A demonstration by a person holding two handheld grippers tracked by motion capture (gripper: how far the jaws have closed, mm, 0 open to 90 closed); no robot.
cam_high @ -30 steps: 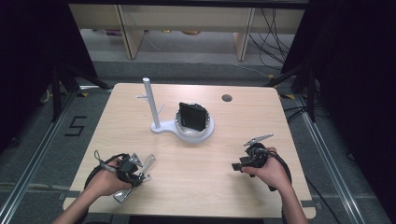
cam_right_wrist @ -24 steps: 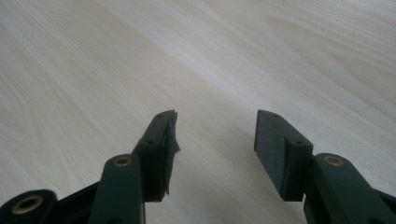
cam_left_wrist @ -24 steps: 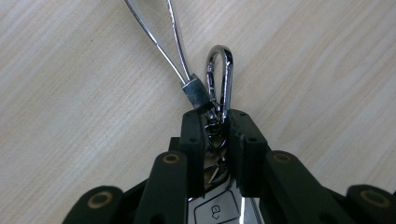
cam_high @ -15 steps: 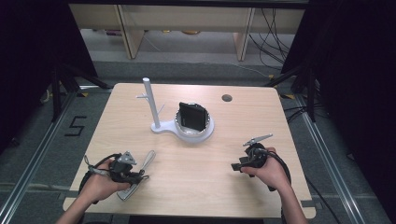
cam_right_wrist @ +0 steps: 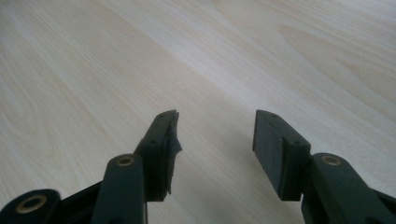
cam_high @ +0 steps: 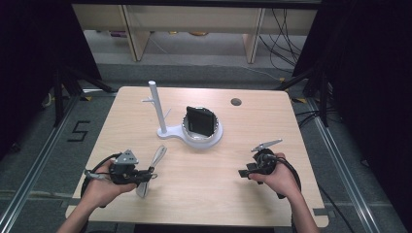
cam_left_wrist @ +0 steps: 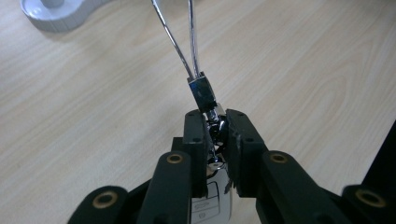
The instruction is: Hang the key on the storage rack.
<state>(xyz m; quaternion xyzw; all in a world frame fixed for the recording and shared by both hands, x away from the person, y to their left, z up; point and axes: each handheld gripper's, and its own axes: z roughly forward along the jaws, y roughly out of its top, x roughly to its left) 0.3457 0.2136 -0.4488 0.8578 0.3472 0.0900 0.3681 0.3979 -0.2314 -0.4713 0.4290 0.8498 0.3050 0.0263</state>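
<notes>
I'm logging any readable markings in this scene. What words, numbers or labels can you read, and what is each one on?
"5": black figure on the floor, left of the table.
Car key fob shut in the left hand-held gripper: button symbols too blurred to read.
No other readable text.

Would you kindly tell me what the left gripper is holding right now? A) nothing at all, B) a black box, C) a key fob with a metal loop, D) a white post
C: in the left gripper view the left gripper is clamped on a key fob whose metal loop sticks out over the table.
</notes>
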